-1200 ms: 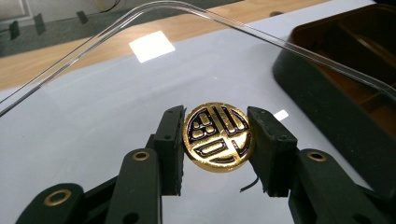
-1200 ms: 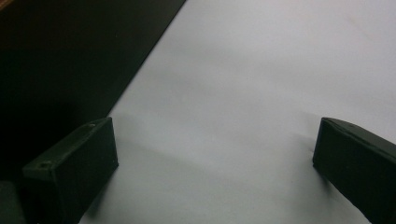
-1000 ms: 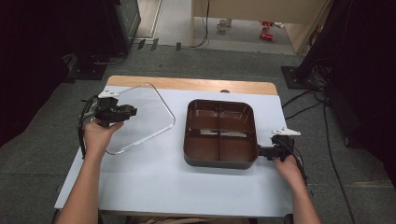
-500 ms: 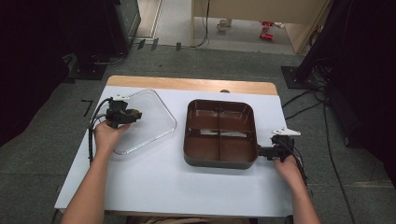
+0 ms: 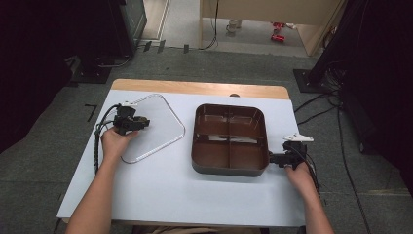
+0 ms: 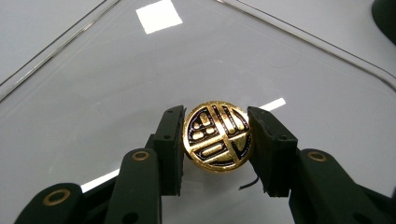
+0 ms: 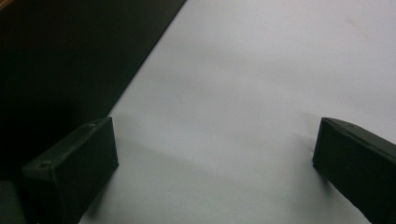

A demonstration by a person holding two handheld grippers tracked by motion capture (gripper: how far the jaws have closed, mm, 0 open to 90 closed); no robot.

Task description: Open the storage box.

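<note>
A clear, rounded-square lid [image 5: 163, 129] lies low over the left of the white table [image 5: 160, 195]. Its round gold knob [image 6: 218, 136] with a black pattern sits between the black pads of my left gripper [image 6: 218, 140], which is shut on it. In the high view, that left gripper [image 5: 139, 122] is over the lid's left part. A brown tray [image 5: 230, 169] with several compartments stands at the centre right. My right gripper [image 5: 272, 158] rests on the table against the tray's right side. Its jaws [image 7: 215, 149] are wide open with bare table between them.
The tray's dark wall [image 7: 60, 60] runs past the left pad in the right gripper view. A wooden strip [image 5: 199, 87] edges the table's far side. Black stands and cables [image 5: 321, 105] lie on the floor around the table.
The left hand has brought the lid down from a raised, tilted position to lie low over the table. The right hand has not moved.
</note>
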